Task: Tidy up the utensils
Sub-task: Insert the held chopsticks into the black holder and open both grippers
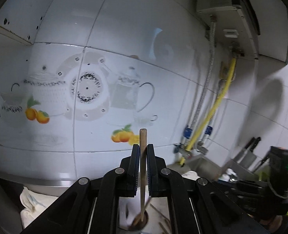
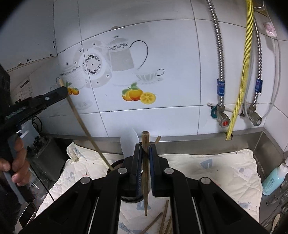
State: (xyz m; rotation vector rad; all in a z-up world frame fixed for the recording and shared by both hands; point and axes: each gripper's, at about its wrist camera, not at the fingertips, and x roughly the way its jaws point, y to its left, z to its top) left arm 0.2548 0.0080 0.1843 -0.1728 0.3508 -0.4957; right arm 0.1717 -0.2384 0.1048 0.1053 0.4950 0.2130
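- A kitchen counter scene, described around one landmark: a dark round utensil holder (image 2: 115, 164) standing on a quilted white cloth (image 2: 212, 167) in front of a glossy tiled wall printed with teapots and oranges.
- The left gripper (image 1: 143, 152) has its jaws nearly closed, pinching a pale wooden chopstick (image 1: 143, 167). The stick slants down from above and to the left of the holder, with its narrow tip at or just inside the holder's rim.
- The right gripper (image 2: 145, 154) is likewise nearly closed on a darker chopstick (image 2: 145, 175), held upright just in front of the holder, its pointed end hanging above the cloth.
- More loose chopsticks (image 2: 163, 218) lie flat on the cloth in front of the holder, so sorting looks only partly done.
- Risks, as I judge them: the sticks are thin, smooth, round and tapered, so either could pivot or slip between the flat jaws. A slanted stick may catch the rim and tip the holder. The two grippers work close together above the holder and could knock each other.
- Corrugated metal hoses (image 2: 218, 44) and a ribbed yellow hose (image 2: 245, 58) hang on the wall to the holder's right; a turquoise plastic bottle (image 2: 274, 179) stands further right, off the cloth.
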